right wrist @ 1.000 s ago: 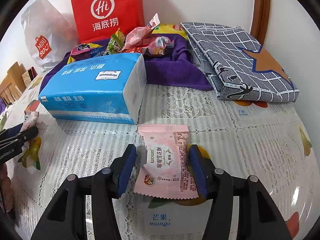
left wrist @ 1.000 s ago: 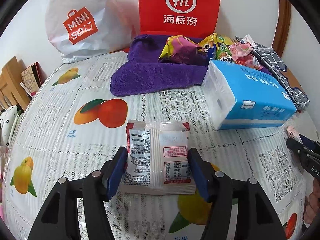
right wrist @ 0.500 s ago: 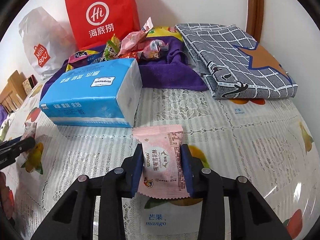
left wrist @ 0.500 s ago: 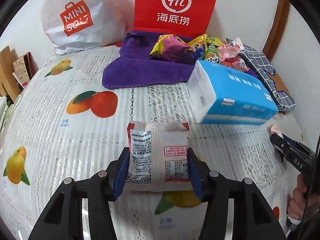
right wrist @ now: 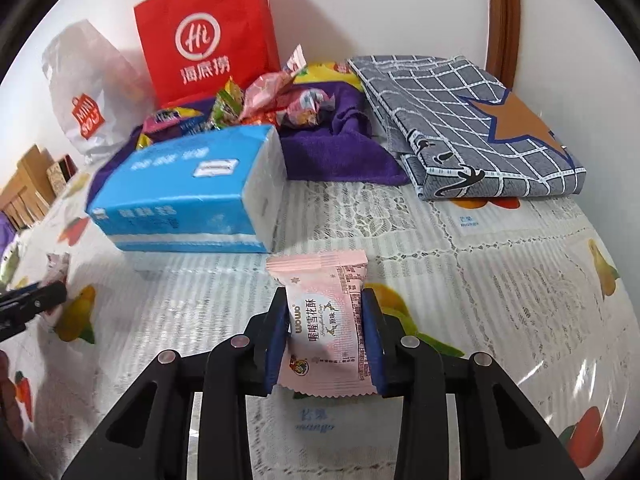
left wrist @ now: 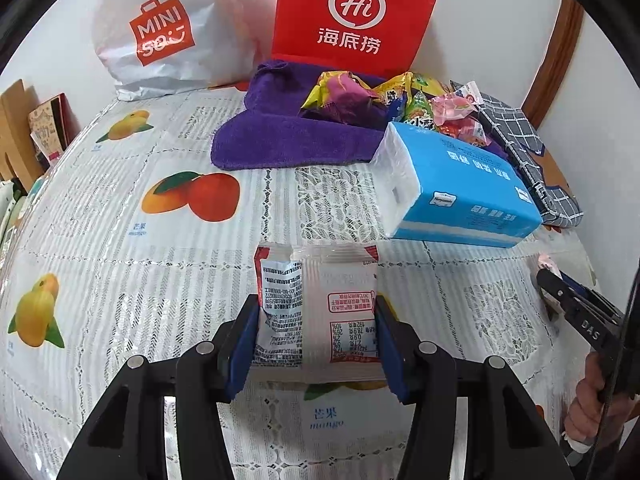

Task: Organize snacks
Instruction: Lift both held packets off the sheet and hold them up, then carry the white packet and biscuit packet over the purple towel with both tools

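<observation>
My left gripper (left wrist: 316, 316) is shut on a white snack packet with red trim (left wrist: 320, 300), held above the fruit-print tablecloth (left wrist: 120, 280). My right gripper (right wrist: 325, 320) is shut on a pink snack packet (right wrist: 324, 320), lifted off the tablecloth. A pile of several colourful snack packets (left wrist: 400, 100) lies on a purple towel (left wrist: 272, 136) at the back; the pile also shows in the right wrist view (right wrist: 272, 100). The right gripper shows at the right edge of the left wrist view (left wrist: 576, 308).
A blue tissue pack (left wrist: 456, 184) lies in front of the towel. A red paper bag (left wrist: 352, 16) and a white Miniso bag (left wrist: 164, 36) stand against the wall. A folded grey checked cloth (right wrist: 472, 120) lies at the back right. Wooden items (left wrist: 16, 136) stand at the left.
Both grippers closed on their packets and lifted them off the tablecloth. The right gripper has risen and moved slightly forward toward the tissue pack.
</observation>
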Demonstrator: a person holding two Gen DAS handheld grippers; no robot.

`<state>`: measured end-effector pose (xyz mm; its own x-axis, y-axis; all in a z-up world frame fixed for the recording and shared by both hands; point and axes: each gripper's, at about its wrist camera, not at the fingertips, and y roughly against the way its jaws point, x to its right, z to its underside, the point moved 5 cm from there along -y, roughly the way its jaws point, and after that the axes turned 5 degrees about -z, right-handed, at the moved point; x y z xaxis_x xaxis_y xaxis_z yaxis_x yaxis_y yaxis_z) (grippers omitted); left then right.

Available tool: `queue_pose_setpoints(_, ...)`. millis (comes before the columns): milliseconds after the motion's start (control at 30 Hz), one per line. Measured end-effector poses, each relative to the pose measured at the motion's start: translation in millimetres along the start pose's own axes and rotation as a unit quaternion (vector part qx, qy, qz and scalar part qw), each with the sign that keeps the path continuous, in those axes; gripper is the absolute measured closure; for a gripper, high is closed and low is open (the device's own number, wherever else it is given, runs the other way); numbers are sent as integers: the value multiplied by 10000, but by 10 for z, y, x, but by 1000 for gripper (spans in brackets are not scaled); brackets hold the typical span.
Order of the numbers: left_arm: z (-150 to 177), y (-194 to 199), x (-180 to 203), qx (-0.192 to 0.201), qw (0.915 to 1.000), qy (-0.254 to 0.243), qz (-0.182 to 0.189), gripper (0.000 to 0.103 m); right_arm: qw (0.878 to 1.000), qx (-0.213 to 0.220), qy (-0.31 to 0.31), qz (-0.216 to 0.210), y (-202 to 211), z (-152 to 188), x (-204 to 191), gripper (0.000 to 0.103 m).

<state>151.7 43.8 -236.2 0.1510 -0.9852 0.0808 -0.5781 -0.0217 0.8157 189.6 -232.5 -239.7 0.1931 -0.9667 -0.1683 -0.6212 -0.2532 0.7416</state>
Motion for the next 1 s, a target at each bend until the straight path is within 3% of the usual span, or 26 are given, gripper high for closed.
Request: queue_pose_setpoints(1000,-339,443,210,288,9992,-155,227,51,9984,517,154,-163,608,-367,-248,68)
